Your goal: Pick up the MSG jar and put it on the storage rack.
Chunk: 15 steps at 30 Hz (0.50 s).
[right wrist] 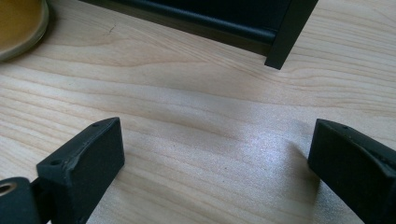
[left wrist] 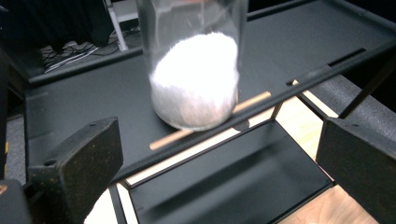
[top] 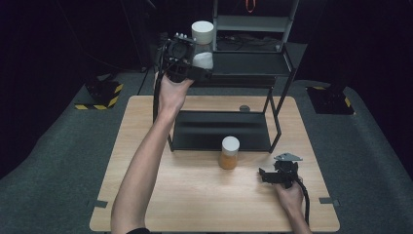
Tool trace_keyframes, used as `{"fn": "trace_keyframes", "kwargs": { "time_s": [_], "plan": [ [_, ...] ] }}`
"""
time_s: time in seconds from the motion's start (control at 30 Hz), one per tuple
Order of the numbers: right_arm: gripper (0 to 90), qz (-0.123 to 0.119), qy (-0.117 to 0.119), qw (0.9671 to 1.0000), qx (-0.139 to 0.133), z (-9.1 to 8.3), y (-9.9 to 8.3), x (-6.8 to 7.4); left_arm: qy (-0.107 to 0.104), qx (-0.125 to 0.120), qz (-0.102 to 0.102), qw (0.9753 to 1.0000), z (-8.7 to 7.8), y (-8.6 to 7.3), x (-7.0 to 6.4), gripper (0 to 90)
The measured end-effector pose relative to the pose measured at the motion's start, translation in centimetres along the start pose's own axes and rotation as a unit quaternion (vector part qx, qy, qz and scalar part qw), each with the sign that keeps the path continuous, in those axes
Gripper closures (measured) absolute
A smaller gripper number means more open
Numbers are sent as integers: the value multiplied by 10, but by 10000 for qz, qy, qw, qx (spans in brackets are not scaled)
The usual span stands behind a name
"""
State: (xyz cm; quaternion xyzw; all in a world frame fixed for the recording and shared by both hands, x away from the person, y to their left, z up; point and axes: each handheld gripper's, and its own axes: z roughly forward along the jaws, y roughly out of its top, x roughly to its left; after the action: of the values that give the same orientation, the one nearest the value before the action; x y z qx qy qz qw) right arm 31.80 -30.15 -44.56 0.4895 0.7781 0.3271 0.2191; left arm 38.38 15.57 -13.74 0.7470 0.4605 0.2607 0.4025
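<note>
A clear jar of white powder (left wrist: pixel 194 84) stands on the upper shelf (left wrist: pixel 84 93) of a black two-tier rack; in the high view its white lid (top: pixel 202 30) shows at the shelf's left end. My left gripper (left wrist: pixel 219 158) is raised to that shelf, open, with the jar just beyond its jaws and apart from them. In the high view, the left gripper (top: pixel 197 68) sits right beside the jar. A white-lidded jar of orange stuff (top: pixel 229 152) stands on the wooden table in front of the rack. My right gripper (top: pixel 265 176) rests low near the table, open and empty.
The rack's lower shelf (top: pixel 219 129) is bare, and its front right leg (right wrist: pixel 289 37) stands just ahead of the right gripper (right wrist: pixel 215 163). The orange jar's base (right wrist: pixel 18 23) lies off to the left. A small dark disc (top: pixel 244 108) lies behind the rack.
</note>
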Motion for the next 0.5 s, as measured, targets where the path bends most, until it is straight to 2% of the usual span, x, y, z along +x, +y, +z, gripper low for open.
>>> {"fn": "trace_keyframes", "kwargs": {
  "time_s": [0.17, 0.33, 0.5],
  "plan": [
    [30, 16, -5, 10000, -3, 0, 0, 0, -30, -2, 138, 9999, -2, -14, -6, 20],
    [30, 16, -6, 10000, -2, 0, 0, 0, -158, -25, 200, 9997, -6, -26, -7, 21],
    [30, 19, -9, 10000, -1, 0, 0, 1, -265, -78, 180, 9995, -9, -40, -5, 23]
  ]
}}
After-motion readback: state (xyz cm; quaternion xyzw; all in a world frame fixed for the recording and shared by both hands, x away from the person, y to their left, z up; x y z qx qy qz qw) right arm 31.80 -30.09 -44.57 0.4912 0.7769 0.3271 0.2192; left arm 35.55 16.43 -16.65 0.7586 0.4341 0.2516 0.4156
